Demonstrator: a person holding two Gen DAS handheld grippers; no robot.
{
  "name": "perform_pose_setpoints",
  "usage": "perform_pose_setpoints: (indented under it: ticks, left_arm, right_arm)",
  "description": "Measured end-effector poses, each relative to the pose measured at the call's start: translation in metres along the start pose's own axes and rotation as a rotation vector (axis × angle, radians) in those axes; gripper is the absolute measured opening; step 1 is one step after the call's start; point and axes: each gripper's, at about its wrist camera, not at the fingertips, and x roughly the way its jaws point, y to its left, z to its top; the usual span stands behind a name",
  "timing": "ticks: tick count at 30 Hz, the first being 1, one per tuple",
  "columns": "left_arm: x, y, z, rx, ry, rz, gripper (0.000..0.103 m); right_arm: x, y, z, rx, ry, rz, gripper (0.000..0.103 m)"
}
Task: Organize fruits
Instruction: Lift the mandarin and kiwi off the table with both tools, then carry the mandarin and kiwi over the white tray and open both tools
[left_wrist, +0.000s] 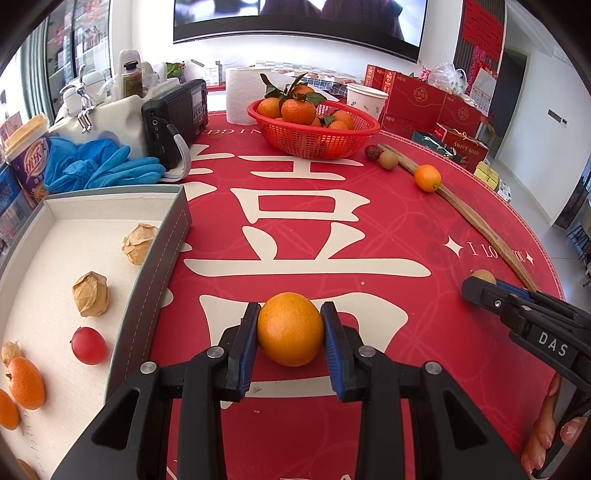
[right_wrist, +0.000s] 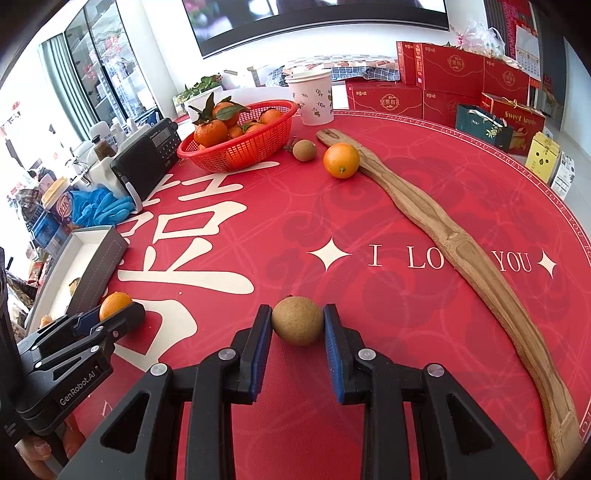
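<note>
Left gripper is squeezing an orange on the red tablecloth, tray sitting at its 9 o'clock. Right gripper is pinching a small brown fruit, with the long wooden stick lying at 2 o'clock.

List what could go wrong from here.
1. The orange is round and held only at its sides by the left gripper; it may slip on lifting.
2. The tray wall rises just beside it; a low carry could knock it.
3. The brown fruit in the right gripper could roll off if dropped.
</note>
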Motion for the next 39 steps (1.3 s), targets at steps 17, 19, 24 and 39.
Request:
perform_pose_setpoints:
  ticks: [17,19,24,39]
  left_arm:
    - [-0.038,0.01,0.006,-0.03,-0.117,0.022,0.036]
    - [-0.045,0.015,0.008,-0.046,-0.133,0.023,0.036]
    - [-0.063,0.029,0.013,-0.077,-0.179,0.036,0.036]
    - [-0.087,0.108,0.004,-0.237,-0.213,0.129,0.036]
  right_arm:
    - [-0.003,0.011,0.002,-0.018,-0.027,0.033,0.029]
    - [-0.003,0.015,0.003,-0.026,-0.024,0.042,0.029]
    - [-0.003,0.033,0.007,-0.046,-0.015,0.068,0.029]
    - [0.0,0.152,0.025,-0.24,0.003,0.162,0.029]
